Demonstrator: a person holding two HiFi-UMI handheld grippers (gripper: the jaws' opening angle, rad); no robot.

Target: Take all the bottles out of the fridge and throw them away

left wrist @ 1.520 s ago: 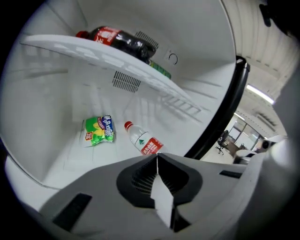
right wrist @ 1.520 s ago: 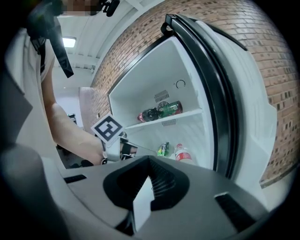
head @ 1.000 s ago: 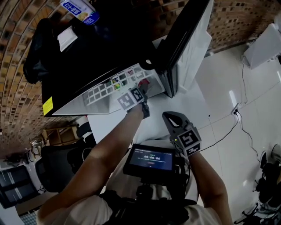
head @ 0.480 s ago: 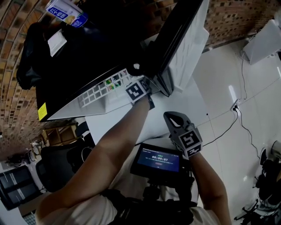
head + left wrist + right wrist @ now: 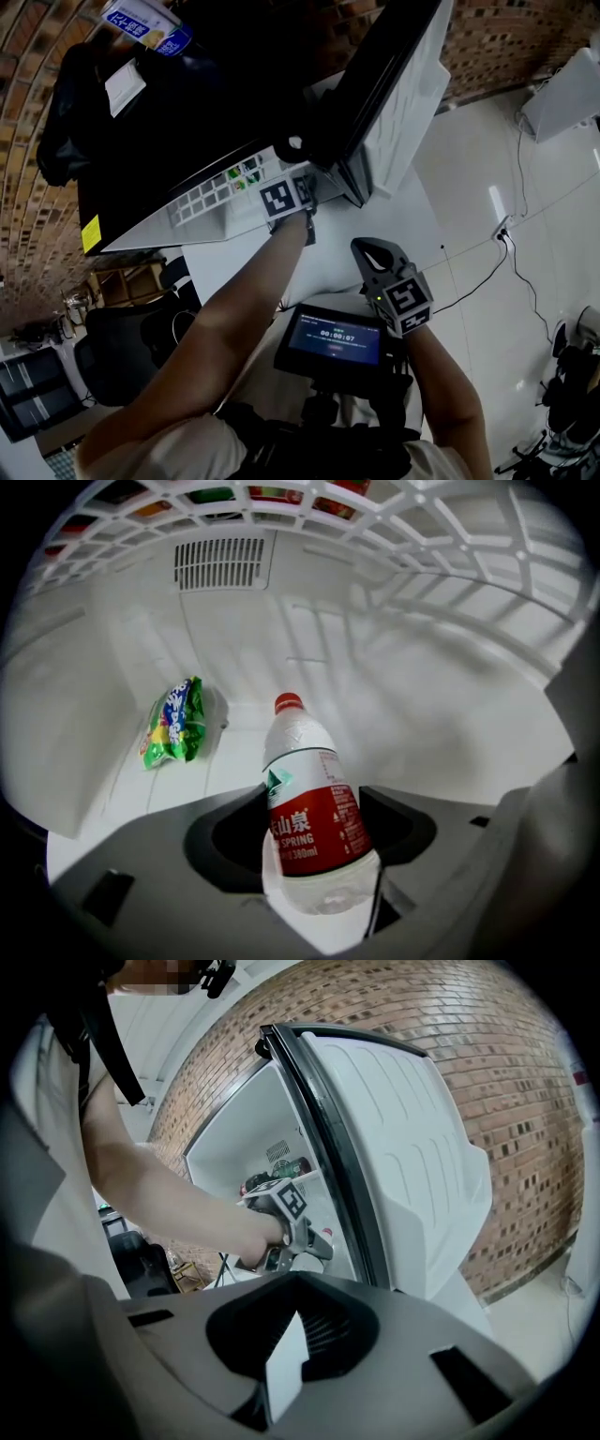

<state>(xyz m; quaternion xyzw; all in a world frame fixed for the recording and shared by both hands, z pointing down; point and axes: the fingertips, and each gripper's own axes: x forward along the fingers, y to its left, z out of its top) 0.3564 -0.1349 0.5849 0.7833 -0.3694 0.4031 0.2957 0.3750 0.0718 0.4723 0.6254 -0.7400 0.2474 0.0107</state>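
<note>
- My left gripper (image 5: 314, 803): the jaws are closed on the lower body of the water bottle (image 5: 302, 757). It lies along my jaws with its red cap pointing away from me, inside the fridge compartment. The grip looks sound.
- My right gripper (image 5: 289, 1340): the jaws are fully together with nothing between them. It is held outside the fridge, with the open door (image 5: 403, 1157) ahead of it.
- Beyond the bottle, left of my left jaws: a green snack packet (image 5: 173, 722) on the compartment floor, apart from the bottle. It is not a task item.
- Farther, above my left jaws: a white wire rack (image 5: 403, 527). From below I cannot identify what is on it.
- Step in hand, as I judge it: removing one bottle.
- Next move: draw the bottle straight back, under the rack and clear of the door edge, then carry it to a bin. No bin is in view. The rack must then be checked for more bottles.
</note>
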